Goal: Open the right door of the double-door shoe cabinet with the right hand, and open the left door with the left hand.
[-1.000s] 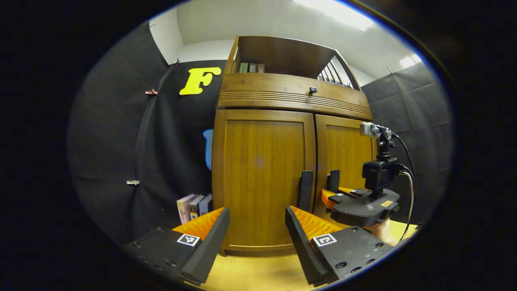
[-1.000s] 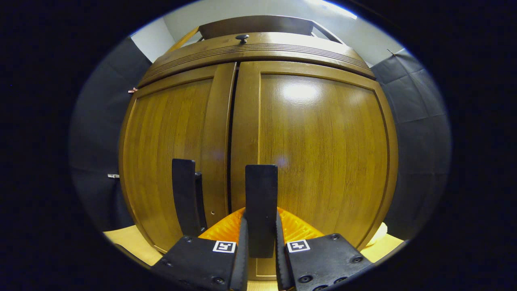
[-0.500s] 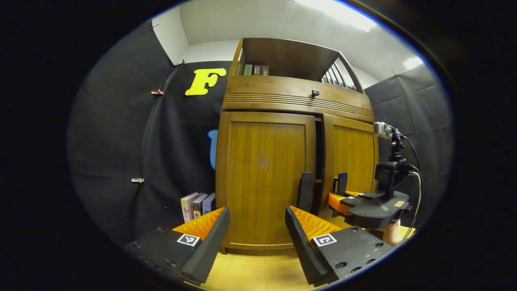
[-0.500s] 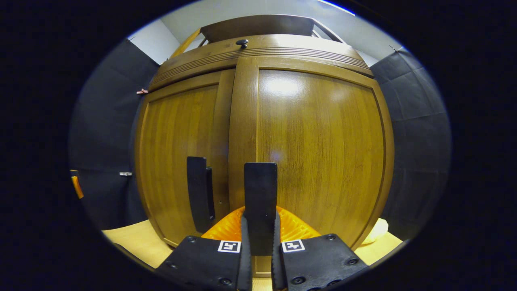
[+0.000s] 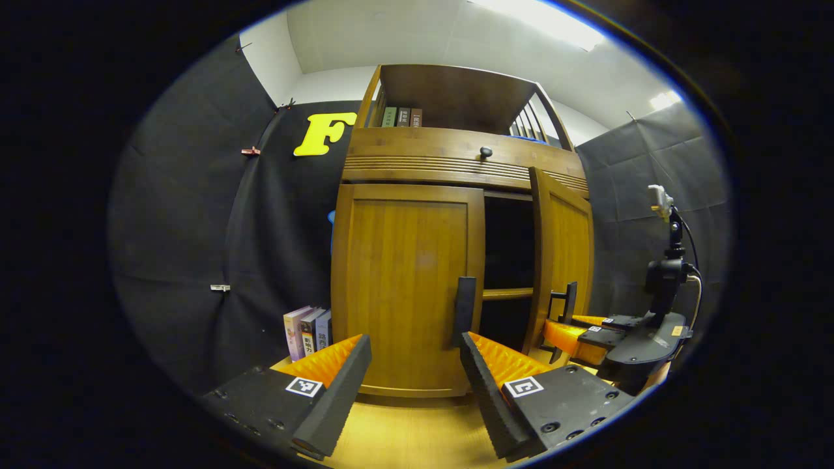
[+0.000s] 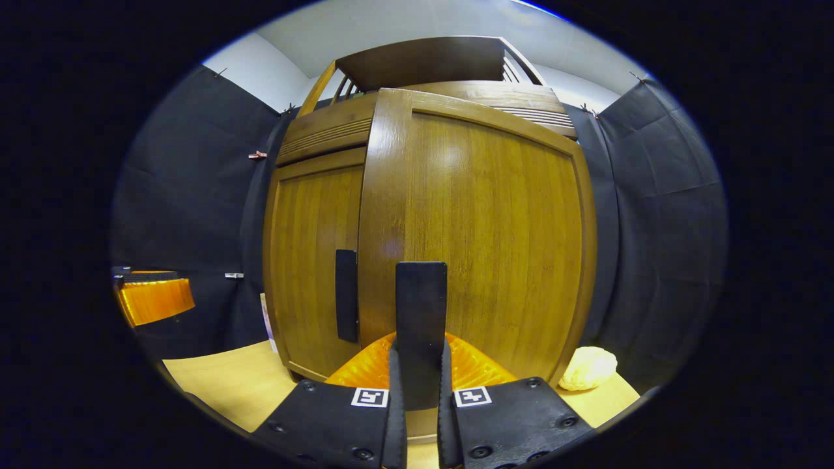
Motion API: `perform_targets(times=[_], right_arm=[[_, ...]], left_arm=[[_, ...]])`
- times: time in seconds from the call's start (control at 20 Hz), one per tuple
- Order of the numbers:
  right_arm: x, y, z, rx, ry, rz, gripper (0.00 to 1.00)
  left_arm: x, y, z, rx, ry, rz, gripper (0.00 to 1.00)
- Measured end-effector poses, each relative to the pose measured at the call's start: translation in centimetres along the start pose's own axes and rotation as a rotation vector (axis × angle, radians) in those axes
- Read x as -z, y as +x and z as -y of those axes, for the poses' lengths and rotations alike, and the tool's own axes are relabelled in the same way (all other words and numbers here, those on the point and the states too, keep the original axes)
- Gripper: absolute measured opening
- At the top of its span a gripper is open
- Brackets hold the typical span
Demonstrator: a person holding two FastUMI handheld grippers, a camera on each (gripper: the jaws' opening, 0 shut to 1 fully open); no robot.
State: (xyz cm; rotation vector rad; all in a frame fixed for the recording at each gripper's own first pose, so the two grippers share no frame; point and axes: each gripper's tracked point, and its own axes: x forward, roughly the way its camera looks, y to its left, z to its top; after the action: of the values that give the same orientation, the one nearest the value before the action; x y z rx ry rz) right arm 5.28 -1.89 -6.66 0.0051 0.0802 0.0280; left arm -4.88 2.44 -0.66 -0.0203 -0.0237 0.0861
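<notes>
Gripping right door handle (image 6: 421, 326), right tool (image 6: 421, 397) clamped; left tool (image 5: 410, 384) open nr closed left door (image 5: 407, 286).

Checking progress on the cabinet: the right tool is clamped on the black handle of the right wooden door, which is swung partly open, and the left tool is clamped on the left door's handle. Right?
Not quite. In the left gripper view, the left tool is open and short of the left wooden door's black handle. The rest holds: the right tool grips the right wooden door's black handle, and that door is partly open.
</notes>
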Motion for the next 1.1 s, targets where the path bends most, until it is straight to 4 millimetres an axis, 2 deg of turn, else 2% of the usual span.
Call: perform_targets(times=[0.15,0.2,0.25,0.3,0.4,0.45,0.55,0.6,0.65,0.7,0.75,0.8,0.9,0.95,1.0,1.05,1.1], right_arm=[[-0.4,-2.5,1.2,-0.009,0.006,0.001,0.22],[-0.6,-3.1,1.6,-0.010,0.004,0.000,0.17],[-0.7,-3.8,2.0,-0.015,0.000,-0.002,0.22],[-0.7,-4.3,2.5,-0.019,0.001,-0.004,0.17],[-0.9,-5.6,3.4,-0.020,0.012,-0.008,0.17],[-1.0,-6.1,3.8,-0.015,0.012,-0.013,0.17],[-1.3,-7.0,4.8,-0.001,0.004,-0.014,0.17],[-1.3,-7.4,5.3,0.006,0.001,-0.014,0.17],[-1.4,-7.8,5.8,0.014,-0.001,-0.013,0.22],[-1.4,-8.3,6.2,0.022,0.000,-0.012,0.22],[-1.2,-8.9,6.8,0.032,0.000,-0.011,0.21],[-1.1,-9.3,7.3,0.043,0.001,-0.010,0.21],[-1.4,-9.8,8.2,0.061,0.000,-0.009,0.21],[-1.5,-10.2,8.6,0.068,-0.003,-0.010,0.21],[-1.6,-10.6,8.9,0.076,-0.006,-0.008,0.17],[-1.8,-11.0,9.6,0.088,-0.008,-0.007,0.17],[-1.8,-11.3,10.3,0.100,-0.012,-0.006,0.21]], left_arm=[[0.1,-0.2,1.5,0.018,-0.001,0.005,0.86],[0.2,-0.2,1.9,0.025,-0.003,0.003,0.82],[0.2,-0.1,2.5,0.033,-0.006,0.002,0.82],[0.3,-0.1,2.9,0.043,-0.011,0.003,0.86],[0.3,0.1,3.7,0.061,-0.023,0.007,0.89],[0.3,0.3,4.2,0.071,-0.029,0.004,0.89],[0.5,0.4,4.9,0.087,-0.031,-0.002,0.82],[0.7,0.5,5.1,0.091,-0.029,-0.004,0.82],[0.8,0.7,5.4,0.095,-0.026,-0.006,0.82],[0.9,0.8,5.8,0.098,-0.023,-0.007,0.86],[0.9,1.0,6.1,0.103,-0.020,-0.008,0.82],[0.9,1.1,6.4,0.107,-0.019,-0.008,0.86],[0.9,1.5,7.1,0.117,-0.017,-0.008,0.82],[0.9,1.6,7.4,0.122,-0.016,-0.007,0.86],[1.0,1.8,7.7,0.127,-0.014,-0.007,0.86],[1.0,1.9,8.1,0.132,-0.014,-0.009,0.86],[1.2,2.1,8.4,0.138,-0.014,-0.011,0.86]])
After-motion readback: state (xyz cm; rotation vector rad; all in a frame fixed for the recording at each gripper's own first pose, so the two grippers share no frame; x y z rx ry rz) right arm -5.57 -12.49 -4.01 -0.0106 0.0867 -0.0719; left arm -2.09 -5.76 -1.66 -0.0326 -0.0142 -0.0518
